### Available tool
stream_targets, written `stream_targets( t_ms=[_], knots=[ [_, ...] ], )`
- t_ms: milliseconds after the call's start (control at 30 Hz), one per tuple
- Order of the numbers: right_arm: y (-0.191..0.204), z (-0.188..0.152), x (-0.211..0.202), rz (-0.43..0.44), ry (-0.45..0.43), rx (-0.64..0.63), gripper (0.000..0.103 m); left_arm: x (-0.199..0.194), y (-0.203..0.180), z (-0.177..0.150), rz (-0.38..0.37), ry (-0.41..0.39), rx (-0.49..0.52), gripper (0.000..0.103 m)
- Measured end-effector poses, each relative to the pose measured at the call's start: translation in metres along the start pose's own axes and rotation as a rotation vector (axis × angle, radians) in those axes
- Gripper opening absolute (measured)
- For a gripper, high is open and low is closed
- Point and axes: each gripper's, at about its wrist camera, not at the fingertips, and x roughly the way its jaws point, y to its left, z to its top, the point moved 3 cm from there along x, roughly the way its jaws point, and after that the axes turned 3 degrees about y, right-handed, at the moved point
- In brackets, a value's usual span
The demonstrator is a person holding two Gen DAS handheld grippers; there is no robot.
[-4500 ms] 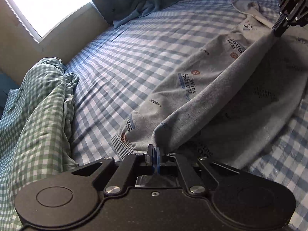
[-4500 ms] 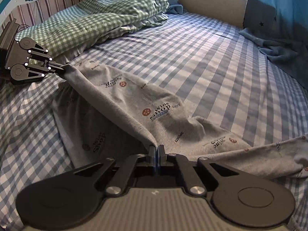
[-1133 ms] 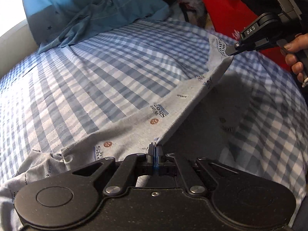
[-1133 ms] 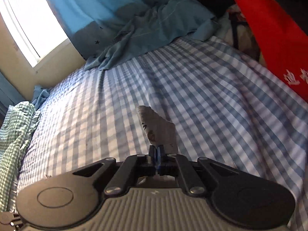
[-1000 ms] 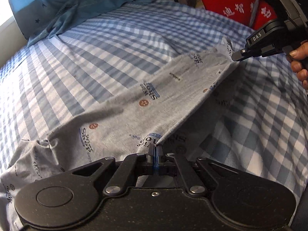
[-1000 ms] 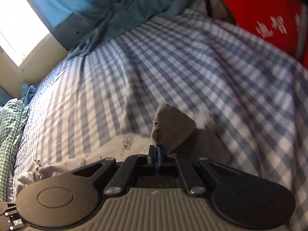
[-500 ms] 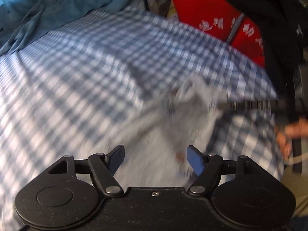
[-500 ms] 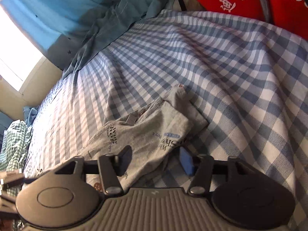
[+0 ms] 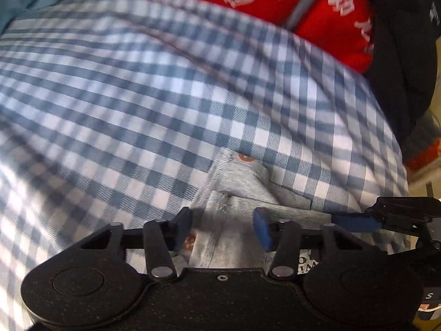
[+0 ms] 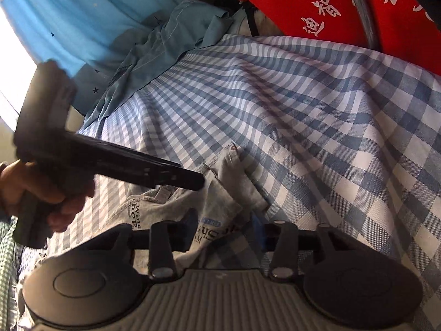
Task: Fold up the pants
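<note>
The grey printed pants lie folded on the blue checked bed sheet, their end near the bed's corner. My left gripper hangs just over that end. Its jaws stand apart and are closing, with cloth below the gap and the pads not pressing on it. My right gripper is over the same layered end of the pants, also apart and closing, gripping nothing. In the right wrist view the left gripper comes in from the left, held by a hand. The right gripper shows at the right of the left wrist view.
A red bag with white characters stands past the bed's far corner, beside a dark garment. A blue curtain and a crumpled blue cloth lie at the far left. The sheet drops off at the right edge.
Both grippers have let go of the pants and opened, then narrowed a little. The left gripper swung over to the right gripper's end. The pants now lie doubled on the sheet.
</note>
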Motion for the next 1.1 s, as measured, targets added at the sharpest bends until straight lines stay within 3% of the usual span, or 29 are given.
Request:
stream_targets(
  t_ms=[33,67,100,167,400,500,600,667,700,767,833,933,1033,1100],
  knots=[
    [-0.001,-0.001,0.0,0.004,-0.002,0.006,0.034,0.002,-0.001,0.002,0.009,0.003,0.007,0.039],
    [-0.003,-0.002,0.001,0.003,-0.002,0.01,0.027,0.004,0.0,0.002,0.024,0.006,0.008,0.018],
    [-0.004,-0.003,0.001,0.004,-0.003,0.012,0.022,0.004,0.001,0.004,0.027,0.015,-0.003,0.006],
    [-0.006,-0.004,0.0,0.01,-0.014,0.021,0.006,0.003,-0.001,0.008,0.029,0.014,-0.014,0.003],
    [-0.004,0.002,-0.014,0.013,-0.082,0.017,0.002,-0.016,-0.024,0.029,0.089,-0.058,0.099,0.002],
    [-0.008,0.006,-0.013,-0.016,-0.085,0.035,0.002,-0.009,-0.026,0.038,0.106,-0.044,0.132,0.002],
    [-0.016,0.008,0.001,-0.021,-0.007,0.079,0.003,0.005,-0.021,0.039,0.081,0.031,0.126,0.012],
    [-0.022,0.006,0.003,-0.006,0.027,0.125,0.015,0.004,-0.015,0.037,0.073,0.02,0.089,0.035],
    [-0.024,0.005,0.001,0.011,0.029,0.138,0.017,0.001,-0.011,0.036,0.061,0.008,0.067,0.041],
    [-0.026,0.003,-0.003,0.03,0.037,0.155,0.044,-0.005,-0.002,0.033,0.026,-0.013,0.03,0.073],
    [-0.03,0.001,-0.004,0.052,0.052,0.187,0.051,-0.005,0.004,0.03,-0.003,-0.004,0.017,0.074],
    [-0.036,-0.001,0.003,0.073,0.065,0.247,0.054,0.01,0.013,0.03,-0.025,0.063,-0.004,0.075],
    [-0.04,0.002,0.012,0.095,0.061,0.313,0.055,0.017,0.02,0.034,-0.058,0.062,-0.025,0.074],
    [-0.044,0.004,0.019,0.103,0.055,0.383,0.049,0.017,0.022,0.038,-0.083,0.05,-0.056,0.068]
  ],
)
